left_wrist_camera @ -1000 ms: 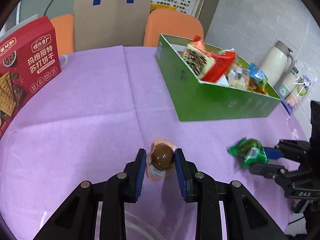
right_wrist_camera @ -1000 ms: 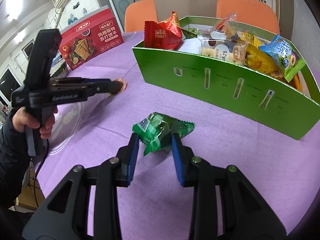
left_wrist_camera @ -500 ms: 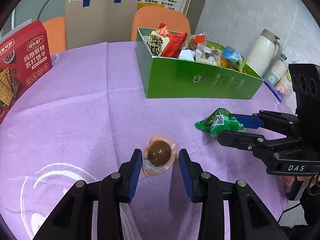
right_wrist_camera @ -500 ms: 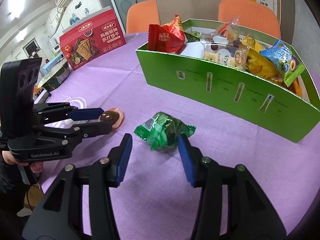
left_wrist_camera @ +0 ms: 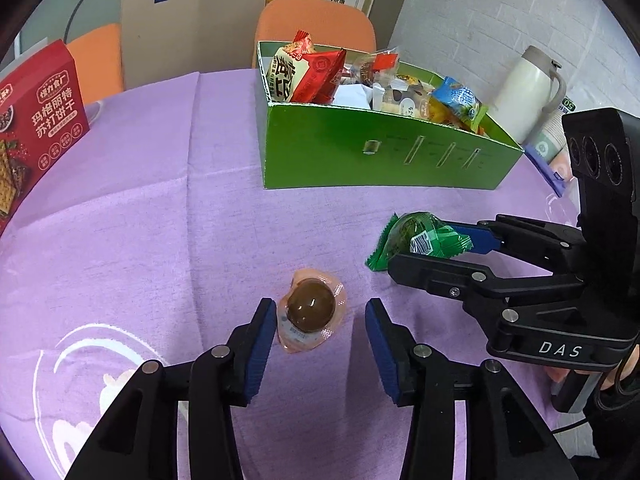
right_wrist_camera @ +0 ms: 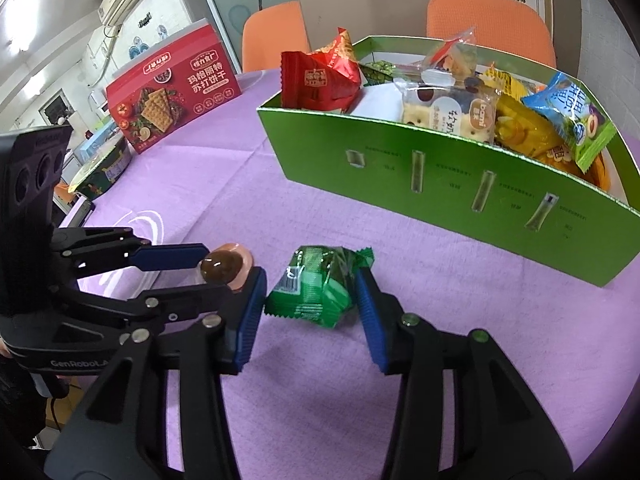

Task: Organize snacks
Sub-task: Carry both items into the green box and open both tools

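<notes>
In front of the green box (left_wrist_camera: 384, 156), on the purple tablecloth (left_wrist_camera: 140, 220), two loose snacks are left: a brown egg pack (left_wrist_camera: 311, 314) and a green packet (left_wrist_camera: 416, 240).

Left hand-held gripper (left_wrist_camera: 320, 330): jaws have just been opening, now set partly apart, nothing gripped. The egg pack lies flat between the pads, close to the left one, clear of the right one. Its long axis runs roughly along the fingers, toward the camera.

Right hand-held gripper (right_wrist_camera: 310, 304): jaws have narrowed slightly, still partly apart. The green packet sits between the pads; the right pad looks to be at the packet's edge, the left pad just beside it. A firm grip cannot be told; none is judged.

Each snack is already bracketed by its own gripper, so neither needs to be reached across. The box lies straight ahead of both, well apart from the snacks, and is already crowded with packets.

Table: cloth creased, soft. Left of the box a red cracker box (left_wrist_camera: 36, 128) stands; behind it, orange chairs (left_wrist_camera: 316, 28); at its right end, a white flask (left_wrist_camera: 528, 92).
</notes>
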Available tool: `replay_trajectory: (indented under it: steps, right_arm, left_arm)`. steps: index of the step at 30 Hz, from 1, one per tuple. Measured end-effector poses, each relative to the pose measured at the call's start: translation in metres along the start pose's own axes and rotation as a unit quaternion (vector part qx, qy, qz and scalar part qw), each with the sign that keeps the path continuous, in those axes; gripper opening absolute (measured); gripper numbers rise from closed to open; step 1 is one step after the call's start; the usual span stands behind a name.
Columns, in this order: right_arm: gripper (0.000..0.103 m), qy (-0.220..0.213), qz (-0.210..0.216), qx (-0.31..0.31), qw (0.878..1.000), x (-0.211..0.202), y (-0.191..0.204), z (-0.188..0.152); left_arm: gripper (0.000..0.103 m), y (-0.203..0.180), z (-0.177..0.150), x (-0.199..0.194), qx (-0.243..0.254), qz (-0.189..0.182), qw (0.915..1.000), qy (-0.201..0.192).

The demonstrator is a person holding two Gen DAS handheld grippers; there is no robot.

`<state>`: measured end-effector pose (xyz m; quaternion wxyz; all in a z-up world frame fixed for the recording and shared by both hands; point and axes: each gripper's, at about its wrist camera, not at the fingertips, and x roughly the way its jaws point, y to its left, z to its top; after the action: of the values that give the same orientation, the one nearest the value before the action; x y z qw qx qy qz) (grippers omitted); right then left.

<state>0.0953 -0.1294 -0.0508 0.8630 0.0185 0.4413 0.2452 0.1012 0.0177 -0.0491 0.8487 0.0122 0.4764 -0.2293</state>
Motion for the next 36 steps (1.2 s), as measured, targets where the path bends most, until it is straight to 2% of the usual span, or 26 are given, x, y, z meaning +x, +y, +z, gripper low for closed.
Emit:
replay_trajectory:
  steps: [4, 5, 6, 7, 10, 14, 17, 22, 28, 32, 36]
  right_arm:
    - [0.047, 0.002, 0.002, 0.002, 1.0, 0.0, -0.003, -0.001]
    - [0.044, 0.001, 0.002, 0.003, 1.0, 0.0, -0.005, -0.001]
    - [0.043, -0.001, 0.002, 0.005, 1.0, 0.0, -0.007, -0.002]
    - [0.042, -0.004, 0.002, 0.006, 1.0, -0.001, -0.009, -0.002]
    - [0.037, -0.007, 0.009, 0.017, 1.0, -0.001, -0.015, -0.004]
    - [0.036, -0.019, 0.016, 0.025, 0.999, -0.015, -0.018, -0.006]
    - [0.036, -0.034, 0.018, 0.027, 0.999, -0.031, -0.021, -0.007]
    - [0.036, -0.07, 0.01, 0.026, 0.997, -0.065, -0.027, 0.003]
    - [0.036, -0.116, -0.021, 0.02, 0.993, -0.096, -0.039, 0.03]
    - [0.036, -0.138, -0.057, 0.017, 0.989, -0.104, -0.052, 0.052]
    - [0.036, -0.147, -0.095, 0.029, 0.984, -0.099, -0.078, 0.073]
  left_arm:
    - [0.048, -0.006, -0.002, 0.001, 0.02, 0.006, 0.9998, -0.005]
    - [0.047, -0.007, -0.002, 0.001, 0.027, 0.007, 0.9996, -0.006]
    - [0.033, -0.008, -0.001, 0.002, 0.035, 0.012, 0.9993, -0.009]
    - [0.03, -0.009, -0.001, 0.003, 0.045, 0.023, 0.9986, -0.013]
    - [0.029, -0.012, 0.0, 0.005, 0.047, 0.024, 0.9984, -0.019]
    - [0.029, -0.01, 0.0, 0.002, 0.028, -0.002, 0.9993, -0.022]
    - [0.029, -0.016, 0.005, -0.012, 0.017, -0.025, 0.9986, -0.043]
    - [0.029, -0.03, 0.031, -0.04, 0.027, -0.046, 0.9945, -0.09]
    - [0.029, -0.04, 0.078, -0.063, 0.024, -0.058, 0.9874, -0.145]
    - [0.029, -0.04, 0.11, -0.06, 0.008, -0.066, 0.9858, -0.155]
    - [0.029, -0.039, 0.138, -0.047, -0.005, -0.05, 0.9871, -0.152]
